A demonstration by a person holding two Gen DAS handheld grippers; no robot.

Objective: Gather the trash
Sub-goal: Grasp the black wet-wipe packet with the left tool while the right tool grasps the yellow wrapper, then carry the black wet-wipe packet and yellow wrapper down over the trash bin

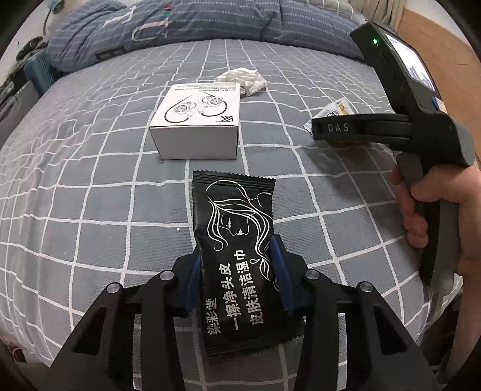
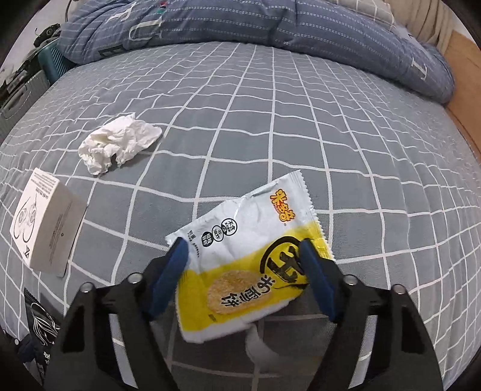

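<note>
My left gripper [image 1: 237, 267] is shut on a black wet-wipe packet [image 1: 240, 255] with white line art, its blue pads pressing both sides. My right gripper [image 2: 243, 270] has its blue pads against both sides of a white and yellow snack wrapper [image 2: 249, 255] and holds it just above the bed. In the left wrist view the right gripper [image 1: 318, 129] reaches in from the right over that wrapper [image 1: 333, 109]. A crumpled white tissue [image 2: 117, 144] lies on the bed, also in the left wrist view [image 1: 243, 79]. A corner of the black packet [image 2: 42, 324] shows at lower left.
A white earphone box [image 1: 195, 123] stands on the grey checked bed sheet [image 1: 90, 195], and shows at the left in the right wrist view [image 2: 45, 222]. A rumpled blue duvet [image 2: 240, 24] lies along the far side. A wooden bed edge [image 2: 463, 90] is at right.
</note>
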